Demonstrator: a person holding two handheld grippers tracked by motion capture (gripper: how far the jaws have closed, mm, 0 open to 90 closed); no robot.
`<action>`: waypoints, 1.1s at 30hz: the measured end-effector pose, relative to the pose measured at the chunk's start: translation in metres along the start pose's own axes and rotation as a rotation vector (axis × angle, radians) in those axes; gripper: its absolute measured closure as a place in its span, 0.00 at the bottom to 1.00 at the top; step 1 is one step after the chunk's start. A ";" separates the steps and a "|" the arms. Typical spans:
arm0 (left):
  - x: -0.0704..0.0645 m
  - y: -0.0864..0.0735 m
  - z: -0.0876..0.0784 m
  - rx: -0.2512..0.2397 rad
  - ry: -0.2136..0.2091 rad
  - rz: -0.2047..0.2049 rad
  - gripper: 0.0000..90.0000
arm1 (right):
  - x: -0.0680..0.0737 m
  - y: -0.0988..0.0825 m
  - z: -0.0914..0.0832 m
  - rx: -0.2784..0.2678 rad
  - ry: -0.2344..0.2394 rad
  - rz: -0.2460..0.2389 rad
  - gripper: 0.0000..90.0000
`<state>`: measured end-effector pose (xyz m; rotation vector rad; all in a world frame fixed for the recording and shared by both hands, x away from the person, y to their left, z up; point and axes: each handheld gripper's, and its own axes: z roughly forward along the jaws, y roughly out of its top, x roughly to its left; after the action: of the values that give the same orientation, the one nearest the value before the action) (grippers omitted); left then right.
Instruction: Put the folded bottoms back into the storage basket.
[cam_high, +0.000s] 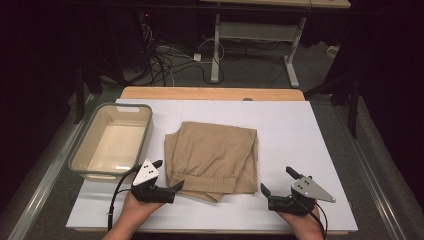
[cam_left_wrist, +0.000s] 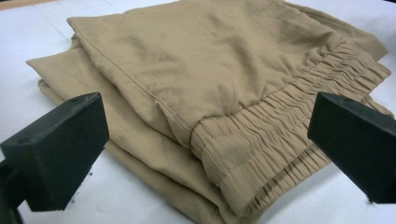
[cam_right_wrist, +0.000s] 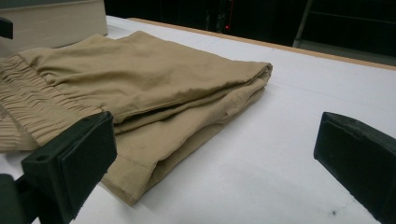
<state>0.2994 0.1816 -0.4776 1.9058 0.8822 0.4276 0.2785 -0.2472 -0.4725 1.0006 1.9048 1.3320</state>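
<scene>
— Counted on the white table top (cam_high: 300, 130): one folded pair of tan fabric trousers with an elastic waistband (cam_high: 212, 155), one empty beige plastic tub with a grey rim (cam_high: 111, 141).

— And held above it?

— Two black two-jaw grippers: one left gripper (cam_high: 167, 175), one right gripper (cam_high: 277, 181).

— Layers in the fold?

— Perhaps three or four; hard to separate along the edges.

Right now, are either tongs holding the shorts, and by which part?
Nothing is held. Left tongs and right tongs are both open, sitting on either side of the folded shorts, near the waistband end, with nothing between the jaws.
</scene>
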 end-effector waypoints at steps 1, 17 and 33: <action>-0.001 0.000 0.000 0.002 -0.003 0.002 0.00 | 0.000 0.000 0.000 0.000 0.002 0.002 0.00; 0.000 -0.001 -0.002 0.021 0.009 -0.020 0.00 | 0.000 0.001 0.002 -0.010 0.003 0.019 0.00; -0.002 -0.006 -0.018 0.036 -0.012 -0.019 0.58 | 0.004 0.003 0.004 -0.012 0.013 0.001 0.00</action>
<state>0.2849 0.1931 -0.4739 1.9289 0.9055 0.3910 0.2806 -0.2411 -0.4711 0.9898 1.9043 1.3523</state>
